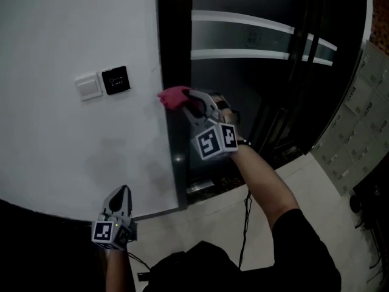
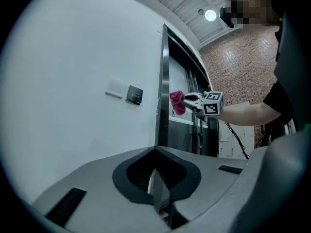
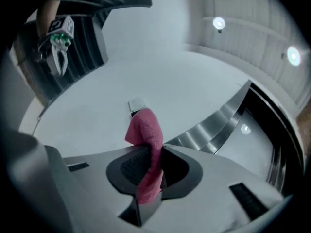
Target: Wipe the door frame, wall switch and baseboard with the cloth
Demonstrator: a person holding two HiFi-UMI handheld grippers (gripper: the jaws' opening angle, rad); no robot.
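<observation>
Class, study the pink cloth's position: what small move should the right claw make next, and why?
Probably press the pink cloth onto the dark door frame and start stroking along it: the right claw is shut on the cloth right at the frame's edge; the wall switch sits further left.

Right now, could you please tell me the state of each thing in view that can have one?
Cloth: pink, bunched, clamped in the right gripper, up at the door frame; contact unclear.
Right gripper: jaws shut on the cloth, raised.
Left gripper: jaws together, empty, held low near the wall.
Wall switch: on the wall, nothing touching it.
Door frame: dark, upright, beside the cloth.
</observation>
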